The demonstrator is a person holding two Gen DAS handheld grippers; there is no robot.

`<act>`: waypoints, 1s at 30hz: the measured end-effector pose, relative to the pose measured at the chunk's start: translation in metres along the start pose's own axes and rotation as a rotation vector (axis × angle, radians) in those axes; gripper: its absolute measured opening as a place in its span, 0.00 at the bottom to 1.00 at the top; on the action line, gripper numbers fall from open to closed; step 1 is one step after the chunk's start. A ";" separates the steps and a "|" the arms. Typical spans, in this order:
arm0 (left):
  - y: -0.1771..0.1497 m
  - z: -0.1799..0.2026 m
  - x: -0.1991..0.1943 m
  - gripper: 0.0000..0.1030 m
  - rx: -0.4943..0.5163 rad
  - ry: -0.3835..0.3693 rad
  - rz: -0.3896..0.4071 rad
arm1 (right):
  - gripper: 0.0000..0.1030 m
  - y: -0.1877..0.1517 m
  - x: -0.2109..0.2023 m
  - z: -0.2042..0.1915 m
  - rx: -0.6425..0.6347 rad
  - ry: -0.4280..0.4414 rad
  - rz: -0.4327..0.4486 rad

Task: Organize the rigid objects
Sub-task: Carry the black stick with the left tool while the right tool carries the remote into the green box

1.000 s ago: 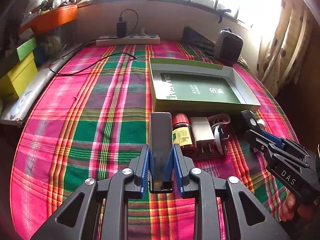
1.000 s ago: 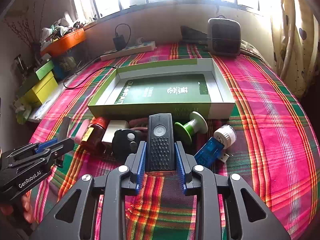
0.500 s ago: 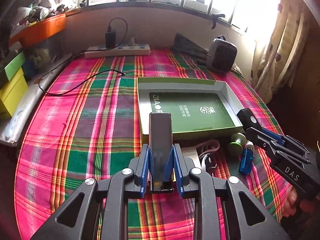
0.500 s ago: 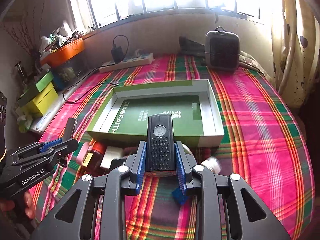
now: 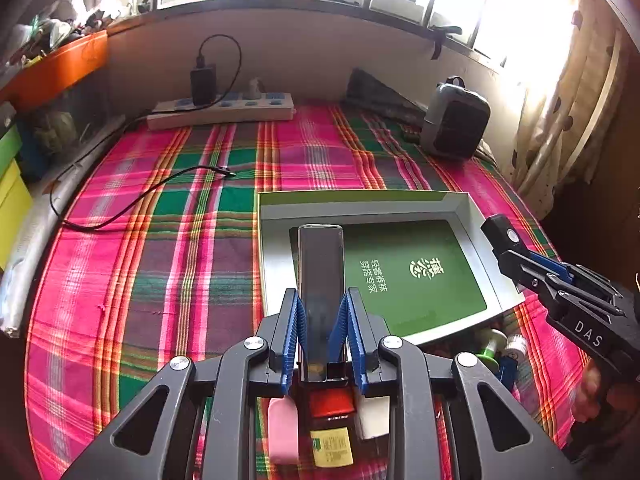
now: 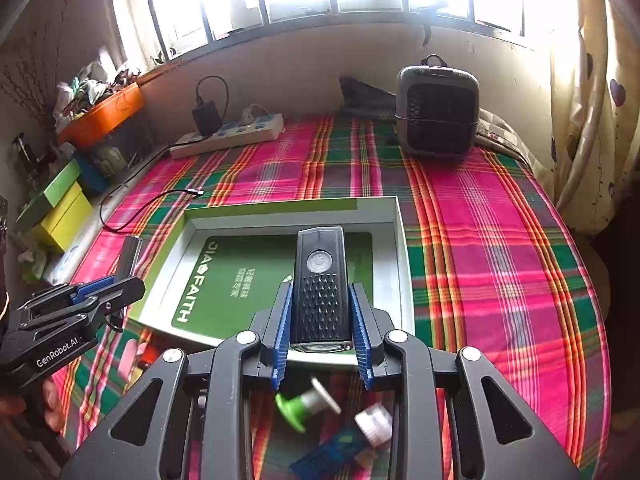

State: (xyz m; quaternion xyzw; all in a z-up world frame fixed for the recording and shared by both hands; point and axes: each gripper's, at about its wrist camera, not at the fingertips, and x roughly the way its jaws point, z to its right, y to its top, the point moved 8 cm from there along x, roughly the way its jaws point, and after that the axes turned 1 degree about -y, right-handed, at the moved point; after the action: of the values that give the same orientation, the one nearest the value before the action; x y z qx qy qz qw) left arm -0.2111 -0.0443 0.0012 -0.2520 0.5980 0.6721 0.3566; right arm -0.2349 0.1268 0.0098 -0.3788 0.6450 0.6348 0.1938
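My left gripper (image 5: 322,312) is shut on a dark glossy bar (image 5: 321,280) and holds it over the near left part of the open green box (image 5: 472,212). My right gripper (image 6: 320,308) is shut on a black flashlight (image 6: 319,280) with a round button, held over the same box (image 6: 400,240) at its near right side. Each gripper shows in the other's view, the right one (image 5: 516,256) and the left one (image 6: 120,280). The box holds a green card.
Below the grippers, near the box's front wall, lie a pink item (image 5: 283,432), a red-capped bottle (image 5: 332,428), a white charger (image 5: 372,416), a green spool (image 6: 304,404) and a blue stick (image 6: 340,452). A power strip (image 5: 220,112) and grey heater (image 6: 436,112) stand at the back.
Both grippers have risen and moved forward from the loose items to above the box, each still holding its object.
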 end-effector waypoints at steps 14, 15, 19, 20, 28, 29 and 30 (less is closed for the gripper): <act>0.014 0.005 0.053 0.22 0.009 0.002 -0.072 | 0.28 0.006 0.057 0.014 0.009 0.009 -0.082; 0.014 0.005 0.055 0.22 0.011 0.002 -0.074 | 0.28 0.006 0.059 0.014 0.009 0.011 -0.087; 0.012 0.006 0.063 0.22 0.014 0.004 -0.088 | 0.28 0.004 0.068 0.015 -0.003 -0.002 -0.097; 0.012 0.004 0.065 0.22 0.012 0.006 -0.091 | 0.28 0.004 0.070 0.015 -0.003 -0.006 -0.100; 0.011 0.002 0.072 0.22 0.010 0.015 -0.099 | 0.28 0.003 0.076 0.017 -0.028 -0.024 -0.095; 0.011 0.002 0.072 0.22 0.009 0.017 -0.100 | 0.28 0.003 0.076 0.017 -0.028 -0.025 -0.096; 0.011 0.002 0.073 0.22 0.011 0.022 -0.099 | 0.28 0.003 0.076 0.017 -0.030 -0.027 -0.095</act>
State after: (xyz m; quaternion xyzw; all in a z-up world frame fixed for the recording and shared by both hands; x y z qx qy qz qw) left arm -0.2647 -0.0299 -0.0470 -0.2866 0.5924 0.6475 0.3842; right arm -0.2898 0.1241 -0.0456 -0.4033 0.6139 0.6396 0.2266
